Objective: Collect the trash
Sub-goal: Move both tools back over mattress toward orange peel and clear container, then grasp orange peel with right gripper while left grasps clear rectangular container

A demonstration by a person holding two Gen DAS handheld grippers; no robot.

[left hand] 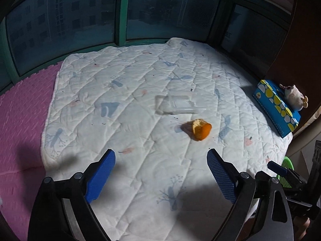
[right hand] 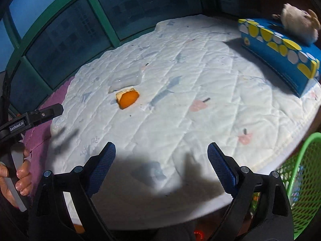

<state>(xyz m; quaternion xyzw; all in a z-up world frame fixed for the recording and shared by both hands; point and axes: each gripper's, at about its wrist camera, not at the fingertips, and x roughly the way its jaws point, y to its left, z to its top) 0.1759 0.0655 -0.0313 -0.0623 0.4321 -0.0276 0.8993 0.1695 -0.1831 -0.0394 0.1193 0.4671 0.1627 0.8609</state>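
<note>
Orange peel (left hand: pixel 197 129) and clear tray (left hand: pixel 177 105) lie mid-quilt (left hand: pixel 124 104), uncollected; both claws empty.

Left claw (left hand: pixel 161 173) and right claw (right hand: pixel 161 169) hover spread wide, well short of the trash; green basket (right hand: pixel 301 172) sits at the quilt's right edge, near the right claw; the tray looks hard to see and flimsy, so a pinch may slip or crumple it; soft quilt could bunch under the fingers; the curled peel may roll away from a poorly centred pinch.

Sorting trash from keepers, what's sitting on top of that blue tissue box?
A small plush toy lies on top of the blue tissue box, at its far end. The toy covers the box's top there, so any opening beneath is hidden.
</note>
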